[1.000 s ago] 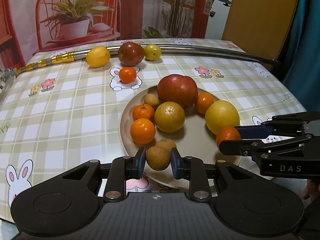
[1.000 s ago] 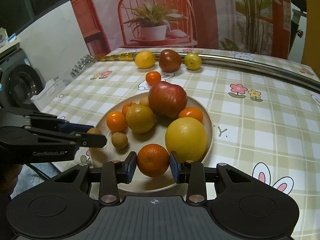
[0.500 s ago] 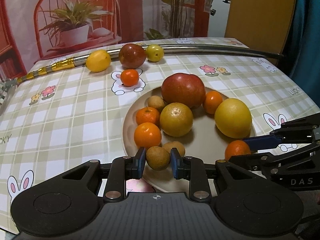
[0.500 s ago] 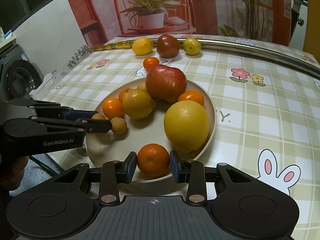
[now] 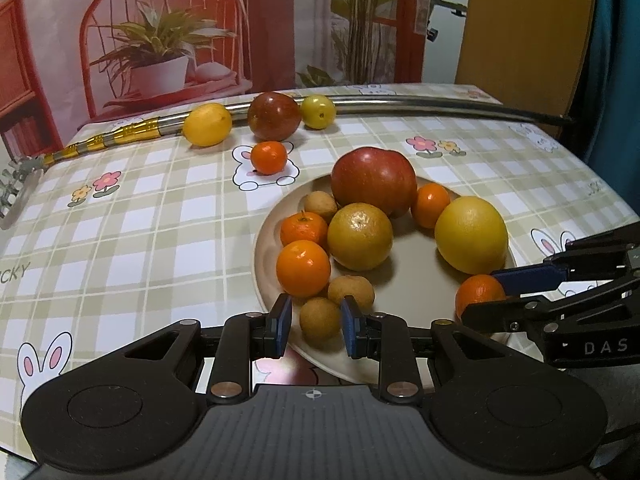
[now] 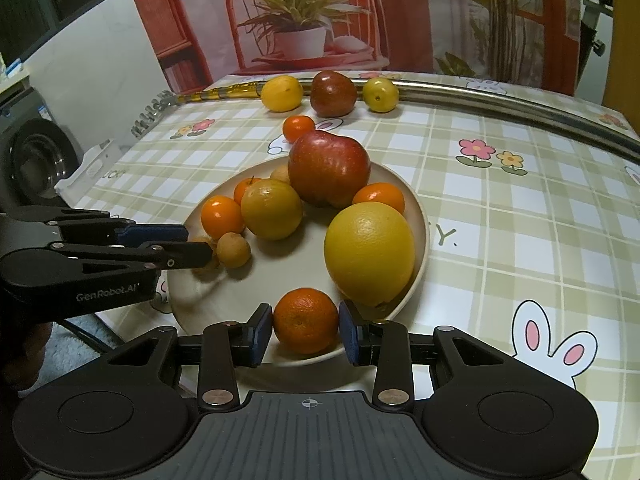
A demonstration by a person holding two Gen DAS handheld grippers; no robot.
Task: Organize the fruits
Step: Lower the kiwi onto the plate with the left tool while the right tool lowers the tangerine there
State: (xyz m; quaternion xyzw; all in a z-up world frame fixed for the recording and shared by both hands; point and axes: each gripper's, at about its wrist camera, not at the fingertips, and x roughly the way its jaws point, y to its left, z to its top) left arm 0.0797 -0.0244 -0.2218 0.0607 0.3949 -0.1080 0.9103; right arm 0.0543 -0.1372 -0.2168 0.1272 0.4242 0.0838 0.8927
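- Your left gripper (image 5: 314, 326) sits at the plate's (image 5: 416, 280) 6 o'clock rim with its fingers parted around a small brown fruit (image 5: 320, 319). A visible gap shows on each side, so the fruit is released and rests on the plate.
- Your right gripper (image 6: 306, 330) straddles a mandarin (image 6: 306, 320) on the plate's near rim. Its pads look barely off the peel; I cannot tell if they grip.
- This reads as the placing step. Next, draw both grippers straight back and clear.
- Still off the plate, at 12 o'clock on the table: a small mandarin (image 5: 269, 157), a lemon (image 5: 207, 124), a dark red fruit (image 5: 274, 116) and a yellow-green fruit (image 5: 318, 111), the last three lined up along a metal rail (image 5: 440, 104).
- The plate is crowded: an apple (image 5: 374, 182), a large yellow citrus (image 5: 471, 235) and several oranges lie close together. A second brown fruit (image 5: 351, 292) touches the released one, so a nudge could roll them.
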